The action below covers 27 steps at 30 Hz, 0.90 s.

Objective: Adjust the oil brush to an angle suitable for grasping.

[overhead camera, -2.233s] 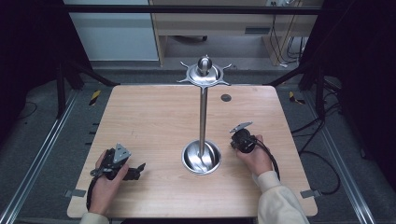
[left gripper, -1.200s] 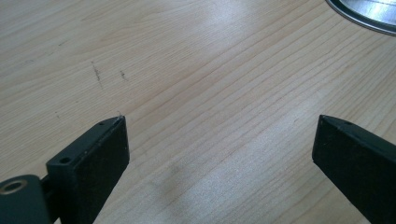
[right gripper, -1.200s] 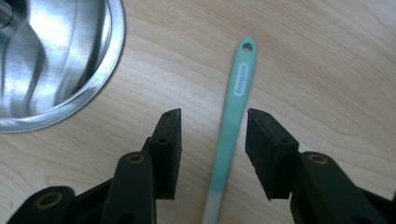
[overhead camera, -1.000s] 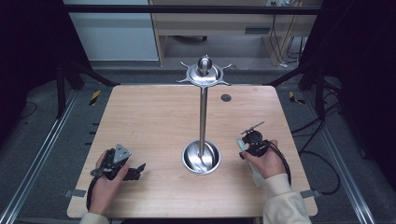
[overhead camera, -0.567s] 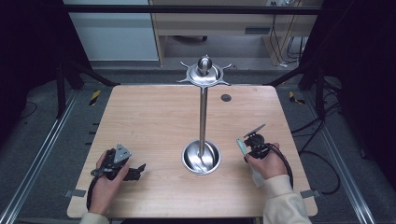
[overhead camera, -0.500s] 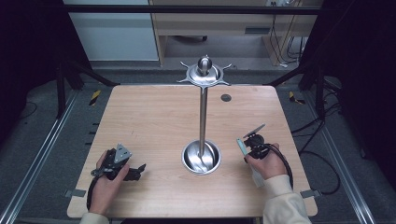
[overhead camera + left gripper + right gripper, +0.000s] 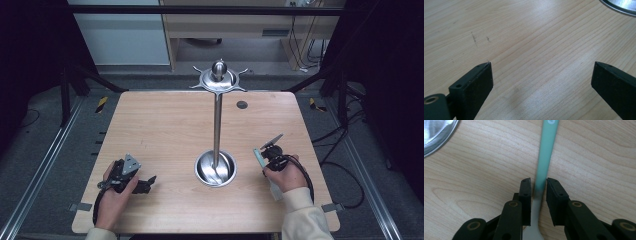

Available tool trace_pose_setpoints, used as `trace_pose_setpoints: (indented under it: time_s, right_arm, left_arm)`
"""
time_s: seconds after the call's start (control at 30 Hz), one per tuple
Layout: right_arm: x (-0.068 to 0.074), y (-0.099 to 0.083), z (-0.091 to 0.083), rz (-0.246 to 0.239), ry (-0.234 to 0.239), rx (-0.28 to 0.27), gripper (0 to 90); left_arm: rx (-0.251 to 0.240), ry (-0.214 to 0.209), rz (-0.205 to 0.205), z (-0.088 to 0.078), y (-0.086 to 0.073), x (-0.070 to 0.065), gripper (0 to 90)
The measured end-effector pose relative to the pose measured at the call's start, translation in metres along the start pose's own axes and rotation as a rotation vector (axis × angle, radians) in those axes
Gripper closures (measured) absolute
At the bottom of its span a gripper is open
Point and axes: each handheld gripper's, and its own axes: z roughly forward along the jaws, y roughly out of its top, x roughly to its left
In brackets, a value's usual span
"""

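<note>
A utensil with a teal handle (image 7: 546,152) and a pale head end lies flat on the wooden table (image 7: 165,125), right of the metal stand. My right gripper (image 7: 538,181) points along it with the handle between its jaws. The jaws have just been closing; a thin gap still shows at the left pad, so they are open. From above, the right gripper (image 7: 265,165) sits over the utensil (image 7: 258,156). My left gripper (image 7: 541,67) rests open over bare wood, and it lies at the front left (image 7: 147,182).
A tall metal stand rises mid-table: a bowl-shaped base (image 7: 216,169), a thin pole (image 7: 217,130) and a hooked disc on top (image 7: 218,80). Its base rim shows in both gripper views (image 7: 436,135) (image 7: 621,5). A small dark disc (image 7: 242,104) lies at the far edge.
The right hand has shifted right, away from the stand's base, and settled over the teal-handled utensil. The left hand has not moved.
</note>
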Motion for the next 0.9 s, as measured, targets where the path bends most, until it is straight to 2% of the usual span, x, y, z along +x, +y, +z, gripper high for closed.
trace_pose_setpoints:
  time_s: [0.67, 0.77, 0.9]
  right_arm:
    - [0.0000, 0.0004, 0.0019, 0.020, -0.002, 0.021, 80.1]
    - [-0.0018, 0.0004, 0.0011, 0.016, 0.009, 0.012, 82.5]
    - [-0.0022, 0.0015, -0.0033, 0.027, 0.000, -0.011, 82.7]
  left_arm:
    - [0.004, 0.002, 0.007, 0.0003, 0.0001, -0.0003, 3.5]
    - [0.005, 0.001, 0.006, 0.0003, 0.0001, -0.0004, 3.5]
    - [0.007, -0.001, 0.008, 0.0007, 0.0001, -0.0007, 3.4]
